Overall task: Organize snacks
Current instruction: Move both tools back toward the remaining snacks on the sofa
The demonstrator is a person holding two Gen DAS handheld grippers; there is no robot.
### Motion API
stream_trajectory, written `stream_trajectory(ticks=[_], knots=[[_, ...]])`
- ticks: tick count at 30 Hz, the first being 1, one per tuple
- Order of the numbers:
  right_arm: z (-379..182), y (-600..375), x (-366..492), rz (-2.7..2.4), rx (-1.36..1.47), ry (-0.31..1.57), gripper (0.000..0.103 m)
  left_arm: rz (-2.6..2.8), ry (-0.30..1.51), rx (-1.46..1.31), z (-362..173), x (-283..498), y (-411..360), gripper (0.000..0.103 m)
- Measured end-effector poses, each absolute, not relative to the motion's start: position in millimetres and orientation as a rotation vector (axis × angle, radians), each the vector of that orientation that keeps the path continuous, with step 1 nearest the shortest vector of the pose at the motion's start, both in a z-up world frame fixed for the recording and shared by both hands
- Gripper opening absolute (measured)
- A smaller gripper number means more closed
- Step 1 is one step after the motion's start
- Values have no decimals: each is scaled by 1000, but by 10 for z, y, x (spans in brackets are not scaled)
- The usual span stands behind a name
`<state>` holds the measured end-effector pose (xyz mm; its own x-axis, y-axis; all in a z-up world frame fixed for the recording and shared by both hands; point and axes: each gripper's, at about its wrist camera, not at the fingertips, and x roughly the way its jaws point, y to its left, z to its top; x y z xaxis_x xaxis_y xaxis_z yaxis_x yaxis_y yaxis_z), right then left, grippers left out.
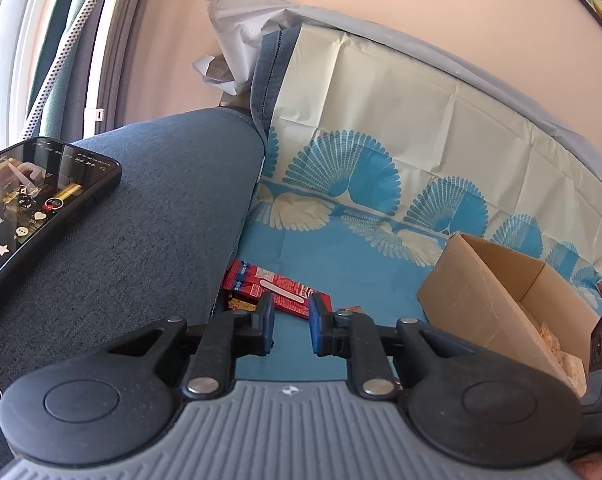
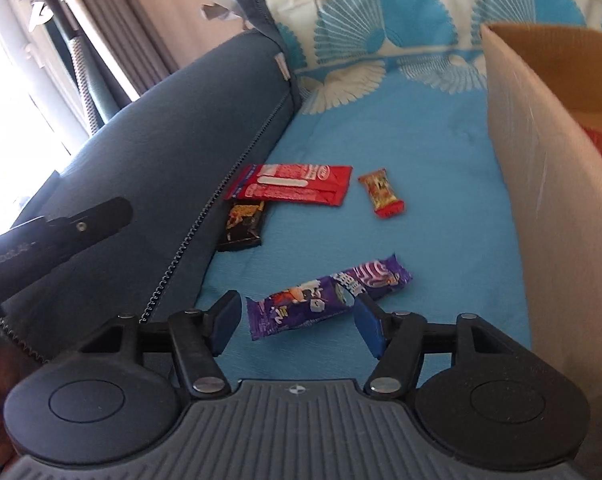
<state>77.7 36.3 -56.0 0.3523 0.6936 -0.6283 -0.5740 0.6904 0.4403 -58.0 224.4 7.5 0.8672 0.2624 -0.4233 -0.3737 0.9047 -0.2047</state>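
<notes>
Snack packets lie on a blue cloth on the sofa seat. In the right wrist view a purple packet (image 2: 329, 296) lies just ahead of my open right gripper (image 2: 297, 326), between its fingers and apart from them. Farther on are a red flat packet (image 2: 293, 184), a black packet (image 2: 243, 226) and a small orange-red packet (image 2: 381, 192). A cardboard box (image 2: 549, 184) stands at the right. My left gripper (image 1: 291, 328) is open and empty, with the red packet (image 1: 277, 290) just beyond its fingertips. The box (image 1: 493, 296) also shows in the left wrist view, with some snacks inside.
A blue-grey sofa armrest (image 1: 141, 216) rises at the left with a phone (image 1: 33, 204) lying on it, screen lit. The patterned cloth (image 1: 381, 128) runs up the sofa back. The other gripper's body (image 2: 53, 232) shows at the left of the right wrist view.
</notes>
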Motion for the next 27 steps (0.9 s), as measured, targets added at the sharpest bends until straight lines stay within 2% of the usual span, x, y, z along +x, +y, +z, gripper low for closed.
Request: stream_trajectory(ticks=[7,16,24,27], knots=[[-716,437,1004,839,286,985,74,353,438,-262,48,-485,2218,21],[-803,573,1136,780,226,998,73,384,475,-235,17,-414,2209,23],[-816,595,1041,759,27,953,25,402,504,-188,-10,-357,2144,24],[-804,543,1031,750,29,940,22,406,504,-183,-3,-356,2131,27]])
